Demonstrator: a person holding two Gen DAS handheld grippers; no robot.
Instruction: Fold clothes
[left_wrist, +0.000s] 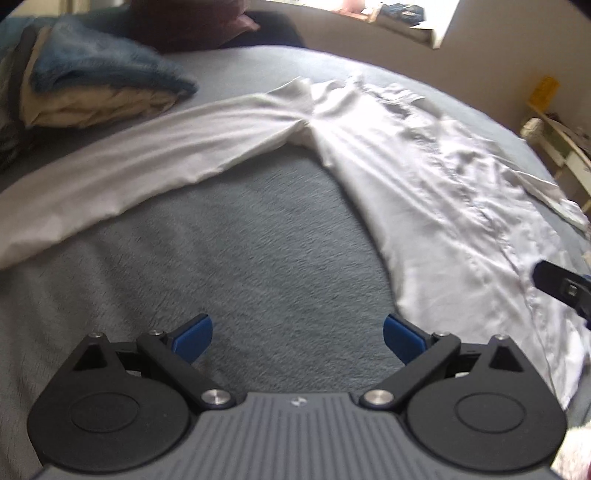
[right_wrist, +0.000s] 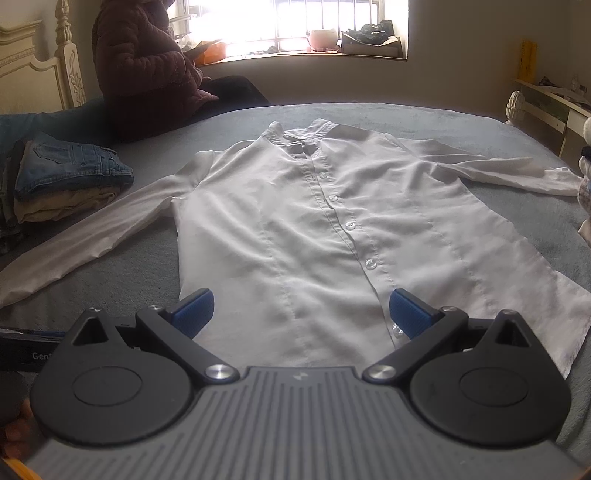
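A white long-sleeved button-up shirt (right_wrist: 314, 229) lies flat and face up on the grey bed, collar away from me, both sleeves spread out to the sides. My right gripper (right_wrist: 301, 314) is open above the shirt's lower hem, with nothing between its blue pads. In the left wrist view the same shirt (left_wrist: 424, 177) lies to the right, its left sleeve (left_wrist: 147, 158) stretching across the bed. My left gripper (left_wrist: 297, 336) is open over bare grey blanket, left of the shirt's side seam. The right gripper's tip (left_wrist: 561, 284) shows at the far right edge.
A stack of folded clothes, jeans (right_wrist: 70, 166) on top, sits on the bed at the left. A person in a dark red padded jacket (right_wrist: 147, 66) sits at the head of the bed. The window sill (right_wrist: 314, 48) holds clutter. A white shelf (right_wrist: 546, 103) stands right.
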